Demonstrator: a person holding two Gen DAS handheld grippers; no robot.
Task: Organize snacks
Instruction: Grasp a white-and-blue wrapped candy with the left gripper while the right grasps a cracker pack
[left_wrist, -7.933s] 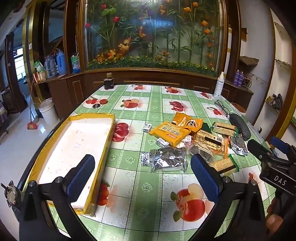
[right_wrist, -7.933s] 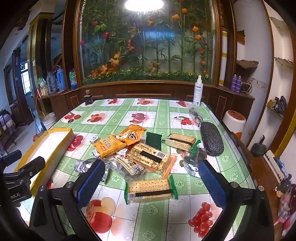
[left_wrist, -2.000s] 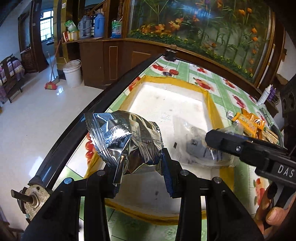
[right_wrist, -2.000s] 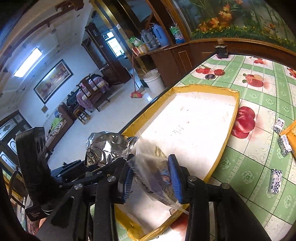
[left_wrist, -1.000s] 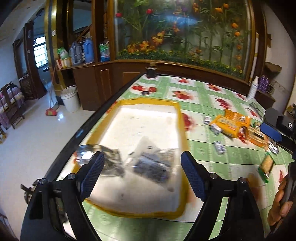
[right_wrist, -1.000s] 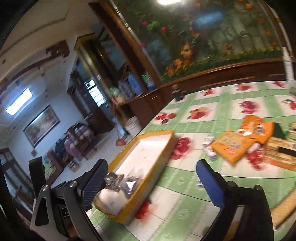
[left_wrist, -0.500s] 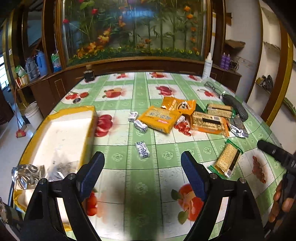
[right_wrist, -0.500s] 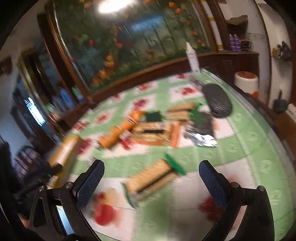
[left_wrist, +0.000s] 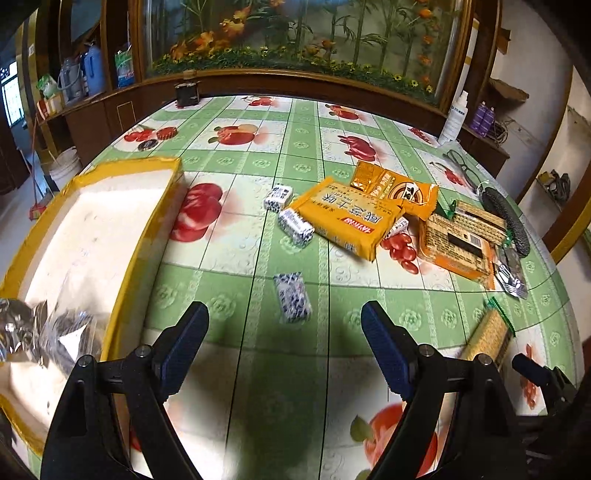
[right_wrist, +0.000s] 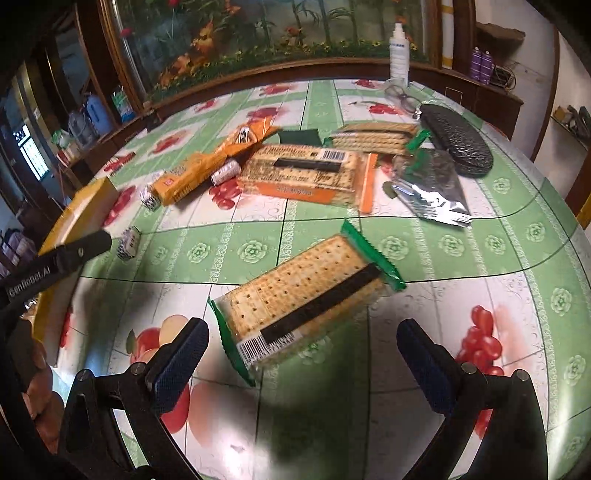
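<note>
My left gripper (left_wrist: 286, 345) is open and empty, just short of a small blue-and-white candy (left_wrist: 292, 301) on the tablecloth. The yellow-rimmed white tray (left_wrist: 122, 266) lies at the left and holds a silver foil bag (left_wrist: 14, 328) and a clear snack bag (left_wrist: 70, 332). My right gripper (right_wrist: 303, 360) is open and empty, its fingers either side of a green-edged cracker pack (right_wrist: 306, 291). Beyond lie an orange cracker pack (right_wrist: 306, 173), yellow packs (left_wrist: 349, 218), a silver packet (right_wrist: 428, 184) and small candies (left_wrist: 295, 227).
A black glasses case (right_wrist: 456, 138), spectacles (right_wrist: 400, 98) and a white spray bottle (right_wrist: 399, 55) sit at the table's far right. A dark jar (left_wrist: 186, 92) stands at the far edge. The table's right edge drops off near the cracker packs.
Both grippers let go of the foil bag and the clear bag, which now lie in the tray, and swung back right over the snack pile. The right gripper has closed in on the green-edged cracker pack.
</note>
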